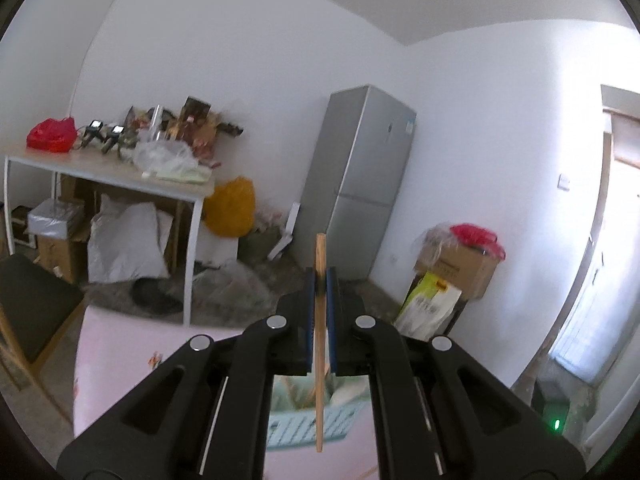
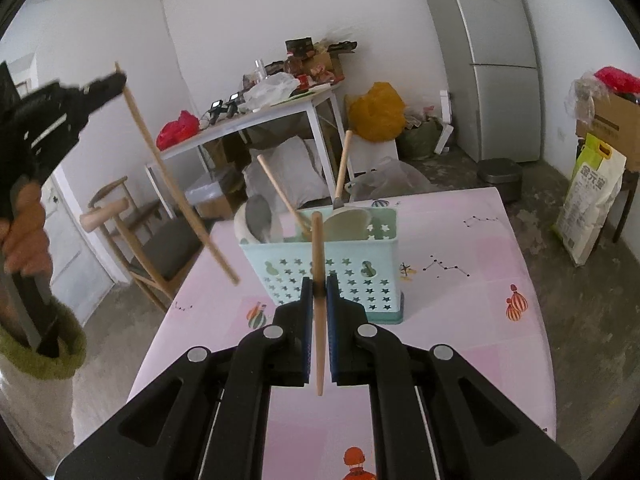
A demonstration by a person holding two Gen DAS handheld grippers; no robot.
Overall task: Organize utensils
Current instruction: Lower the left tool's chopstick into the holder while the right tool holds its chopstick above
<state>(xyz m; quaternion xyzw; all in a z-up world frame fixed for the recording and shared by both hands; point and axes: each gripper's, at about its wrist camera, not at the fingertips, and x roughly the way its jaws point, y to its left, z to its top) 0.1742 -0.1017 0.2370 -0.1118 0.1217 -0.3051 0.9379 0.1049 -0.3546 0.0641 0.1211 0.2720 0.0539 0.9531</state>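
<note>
My left gripper (image 1: pixel 320 280) is shut on a wooden chopstick (image 1: pixel 319 360) that stands upright between its blue pads, held high above the table. In the right wrist view that left gripper (image 2: pixel 117 78) is at the upper left, and its chopstick (image 2: pixel 180 184) slants down toward the table. My right gripper (image 2: pixel 319 285) is shut on a second wooden chopstick (image 2: pixel 318 240), just in front of the teal star-pierced utensil holder (image 2: pixel 352 276). The holder stands on the pink table (image 2: pixel 460 320) and holds wooden-handled utensils (image 2: pixel 280 196) and a grey spoon (image 2: pixel 258 216). The holder (image 1: pixel 296 424) shows blurred below the left gripper.
A person's hand (image 2: pixel 26 236) with a green cuff grips the left handle. A wooden chair (image 2: pixel 160 236) stands left of the pink table. Behind are a cluttered white table (image 2: pixel 256 116), a grey fridge (image 2: pixel 492 60), a yellow bag (image 2: pixel 376 112), a cardboard box (image 2: pixel 612 120) and a rice sack (image 2: pixel 588 200).
</note>
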